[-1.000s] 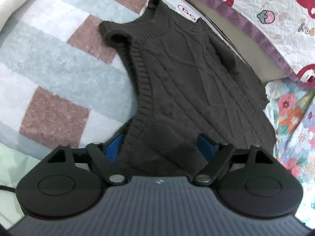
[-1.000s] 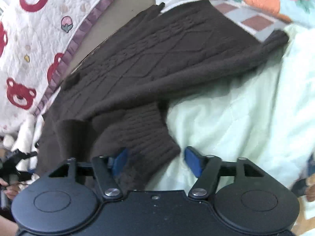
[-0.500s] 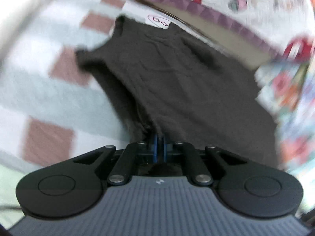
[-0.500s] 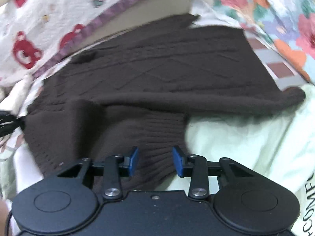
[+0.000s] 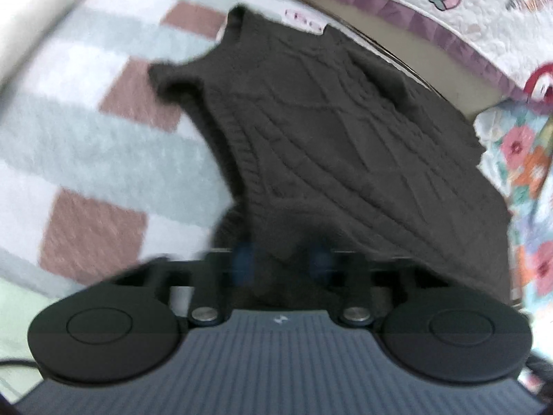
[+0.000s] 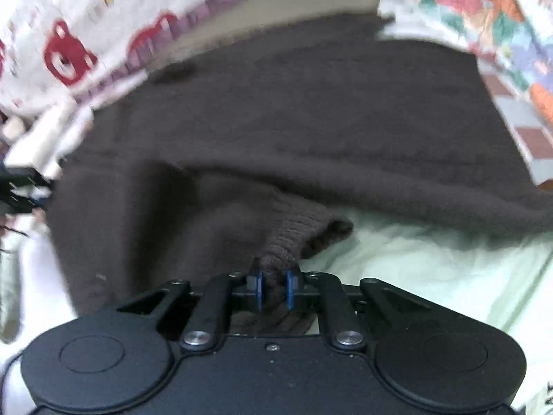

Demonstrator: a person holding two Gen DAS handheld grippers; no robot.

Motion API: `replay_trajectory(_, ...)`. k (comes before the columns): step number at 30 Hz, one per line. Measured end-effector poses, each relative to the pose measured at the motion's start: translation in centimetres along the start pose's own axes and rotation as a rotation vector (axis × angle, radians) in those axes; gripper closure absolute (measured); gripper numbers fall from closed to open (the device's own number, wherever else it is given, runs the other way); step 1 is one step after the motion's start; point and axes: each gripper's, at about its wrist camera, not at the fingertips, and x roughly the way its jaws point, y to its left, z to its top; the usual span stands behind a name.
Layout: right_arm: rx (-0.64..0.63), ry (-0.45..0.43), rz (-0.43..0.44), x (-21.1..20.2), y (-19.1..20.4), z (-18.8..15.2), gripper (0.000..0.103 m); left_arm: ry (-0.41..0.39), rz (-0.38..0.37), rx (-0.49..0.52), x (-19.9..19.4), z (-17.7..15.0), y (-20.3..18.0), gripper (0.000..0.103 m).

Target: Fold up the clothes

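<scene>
Now the right tool (image 6: pixel 273 288) is closing on the sweater's (image 6: pixel 311 121) ribbed cuff (image 6: pixel 293 235).

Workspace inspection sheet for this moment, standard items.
Surface: checked blanket and pale green sheet.
Job's things: dark brown cable-knit sweater, spread out, not yet folded.
Clutter: nothing seen.
Grippers: left gripper shut on sweater fabric, view blurred; right gripper jaws closing, the sweater's ribbed cuff pinched between the pads.
Cables: thin dark cable at the left edge.
Surroundings: bear-print quilt, floral quilt.
</scene>
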Motion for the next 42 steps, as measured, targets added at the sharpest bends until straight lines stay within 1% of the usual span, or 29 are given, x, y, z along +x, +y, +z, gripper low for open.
replay_trajectory(1, 0.007, -0.034, 0.025, -1.5, 0.4, 0.3, 0.088, -0.006, 0.018, 0.016, 0.1, -0.1, -0.1, 0.097)
replay_trajectory(3, 0.016, -0.132, 0.092, -4.4, 1.1, 1.3, 0.088, -0.011, 0.031, 0.029, 0.1, 0.0, -0.2, 0.098)
replay_trajectory(4, 0.018, -0.177, 0.114, -6.0, 1.6, 1.6, 0.088, -0.011, 0.036, 0.034, 0.1, 0.1, -0.3, 0.098)
replay_trajectory(5, 0.001, -0.210, 0.119, -7.1, 2.2, 2.2, 0.088, -0.014, 0.046, 0.044, 0.0, 0.2, -0.4, 0.098)
replay_trajectory(7, -0.042, -0.267, 0.120, -9.1, 3.5, 3.8, 0.089, -0.034, 0.088, 0.085, -0.2, 0.4, -0.7, 0.097)
replay_trajectory(8, -0.101, -0.283, 0.080, -9.7, 4.5, 4.9, 0.089, -0.041, 0.108, 0.103, -0.3, 0.5, -0.9, 0.097)
replay_trajectory(9, -0.156, -0.300, 0.047, -10.0, 5.3, 5.9, 0.089, -0.040, 0.126, 0.115, -0.3, 0.5, -1.0, 0.094)
replay_trajectory(10, -0.183, -0.322, 0.043, -9.9, 6.0, 7.0, 0.089, -0.040, 0.144, 0.127, -0.3, 0.6, -1.1, 0.092)
replay_trajectory(11, -0.204, -0.345, 0.046, -9.8, 6.7, 8.3, 0.089, -0.041, 0.146, 0.133, -0.4, 0.6, -1.2, 0.092)
replay_trajectory(12, -0.220, -0.365, 0.054, -9.7, 7.6, 9.2, 0.089, -0.050, 0.114, 0.134, -1.0, 0.6, -1.3, 0.086)
replay_trajectory(13, -0.242, -0.376, 0.060, -9.7, 8.3, 9.9, 0.089, -0.070, 0.076, 0.144, -1.7, 0.7, -1.5, 0.071)
replay_trajectory(15, -0.293, -0.392, 0.071, -9.6, 9.8, 11.1, 0.089, -0.123, 0.014, 0.171, -3.1, 0.8, -2.3, 0.057)
replay_trajectory(17, -0.342, -0.398, 0.055, -9.7, 10.9, 12.0, 0.089, -0.169, -0.047, 0.214, -4.5, 1.0, -3.2, 0.057)
replay_trajectory(19, -0.358, -0.407, 0.057, -9.4, 11.8, 13.0, 0.089, -0.206, -0.134, 0.270, -5.7, 0.8, -4.4, 0.056)
replay_trajectory(22, -0.367, -0.429, 0.070, -9.9, 12.7, 14.0, 0.089, -0.186, -0.322, 0.348, -6.6, -0.2, -6.4, 0.049)
replay_trajectory(25, -0.366, -0.443, 0.067, -9.7, 13.4, 15.1, 0.089, -0.165, -0.501, 0.426, -7.3, -1.3, -8.3, 0.047)
replay_trajectory(26, -0.346, -0.444, 0.064, -9.7, 13.6, 15.5, 0.089, -0.158, -0.528, 0.455, -7.2, -1.6, -8.8, 0.046)
replay_trajectory(28, -0.300, -0.438, 0.071, -9.5, 13.6, 16.2, 0.089, -0.139, -0.548, 0.502, -7.0, -2.2, -9.7, 0.044)
replay_trajectory(30, -0.281, -0.437, 0.065, -9.3, 13.7, 16.7, 0.089, -0.114, -0.551, 0.544, -6.8, -2.9, -10.5, 0.042)
replay_trajectory(33, -0.322, -0.459, 0.038, -8.9, 14.3, 16.9, 0.089, -0.077, -0.529, 0.630, -6.4, -4.5, -11.8, 0.034)
replay_trajectory(35, -0.315, -0.452, 0.057, -8.6, 14.3, 17.2, 0.089, -0.052, -0.498, 0.682, -5.8, -5.5, -12.7, 0.034)
replay_trajectory(36, -0.302, -0.452, 0.073, -8.4, 14.2, 17.4, 0.089, -0.042, -0.479, 0.687, -5.2, -5.8, -13.0, 0.033)
replay_trajectory(38, -0.281, -0.454, 0.097, -8.4, 14.1, 17.7, 0.089, -0.022, -0.423, 0.683, -3.8, -6.3, -13.7, 0.032)
replay_trajectory(39, -0.272, -0.458, 0.108, -8.5, 14.1, 17.8, 0.089, -0.014, -0.377, 0.686, -3.1, -6.6, -14.1, 0.032)
replay_trajectory(40, -0.263, -0.461, 0.120, -8.5, 14.1, 17.9, 0.089, -0.011, -0.331, 0.710, -2.6, -7.0, -14.6, 0.032)
replay_trajectory(41, -0.255, -0.463, 0.133, -8.6, 14.0, 18.0, 0.089, -0.013, -0.284, 0.770, -2.3, -7.6, -15.3, 0.033)
replay_trajectory(42, -0.251, -0.468, 0.139, -8.8, 14.1, 18.0, 0.089, -0.025, -0.243, 0.836, -2.2, -8.2, -15.9, 0.045)
